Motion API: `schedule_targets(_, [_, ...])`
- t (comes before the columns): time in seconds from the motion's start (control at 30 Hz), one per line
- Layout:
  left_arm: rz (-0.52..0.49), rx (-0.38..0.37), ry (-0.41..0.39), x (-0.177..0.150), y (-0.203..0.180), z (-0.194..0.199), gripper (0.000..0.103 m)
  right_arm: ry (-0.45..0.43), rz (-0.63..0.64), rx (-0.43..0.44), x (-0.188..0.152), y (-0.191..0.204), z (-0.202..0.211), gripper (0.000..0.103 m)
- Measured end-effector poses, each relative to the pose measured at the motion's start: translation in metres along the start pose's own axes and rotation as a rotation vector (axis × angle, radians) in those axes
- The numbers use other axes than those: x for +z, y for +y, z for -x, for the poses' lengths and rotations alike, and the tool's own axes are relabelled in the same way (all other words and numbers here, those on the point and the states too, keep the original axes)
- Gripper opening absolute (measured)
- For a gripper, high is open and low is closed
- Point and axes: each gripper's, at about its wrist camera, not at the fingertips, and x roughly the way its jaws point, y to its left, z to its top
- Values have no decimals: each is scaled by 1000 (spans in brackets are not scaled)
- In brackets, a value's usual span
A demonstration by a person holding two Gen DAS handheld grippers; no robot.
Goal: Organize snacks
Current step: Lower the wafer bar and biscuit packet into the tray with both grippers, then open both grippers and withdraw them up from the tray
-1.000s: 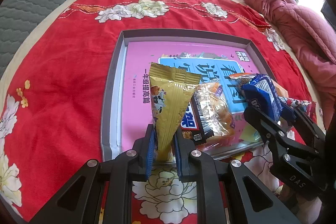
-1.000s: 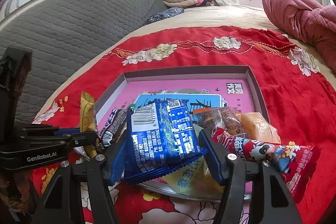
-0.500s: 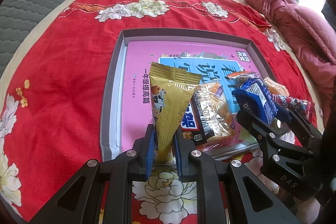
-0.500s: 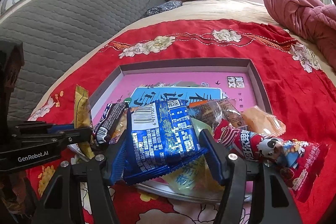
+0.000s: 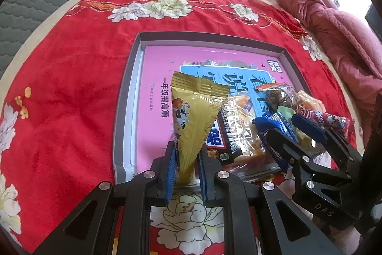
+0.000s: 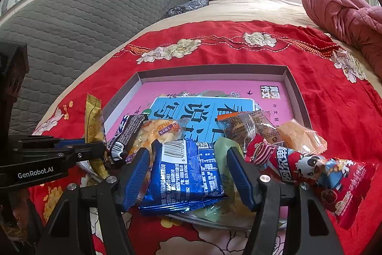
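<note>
A gold snack packet (image 5: 193, 121) is pinched at its lower end by the closed jaws of the left gripper (image 5: 185, 169) and held upright over the near edge of a shallow grey box tray (image 5: 124, 97), which is set on a red floral bedspread (image 5: 71, 68). A pink book cover (image 5: 155, 87) is seen lying inside the tray. To its right, a dark chocolate bar wrapper (image 5: 224, 142) and a clear pastry packet (image 5: 243, 126) are piled — overlapping one another. Further right, a blue biscuit packet (image 6: 186, 173) is held flat between the blue pads of the right gripper (image 6: 188, 173), whose jaws are closed on its sides. A red panda-print packet (image 6: 310, 169) is draped at the far right.
</note>
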Motion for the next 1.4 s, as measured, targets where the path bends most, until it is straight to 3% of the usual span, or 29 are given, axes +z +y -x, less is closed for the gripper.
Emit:
schedule_targets(0.23, [35,-42,3,2,6,1,22,0,-1,0,-1,0,1,66])
schedule_targets(0.43, [45,-36,2,3,8,1,30,-1,2,1,-1,1,2,67])
schedule_targets(0.57, [56,-47,-7,4,10,2,43,-8,-1,1,0,1,4,67])
schedule_targets(1.03, [48,-41,-31,8,10,10,54,-21,-8,4,2,-2,9,68])
schedule_targets(1.17, [49,-43,-42,10,11,13,58,-31,-7,0,3,-2,12,72])
schedule_targets(1.4, [51,-38,-55,11,11,18,59,-39,-10,-5,4,-2,16,72])
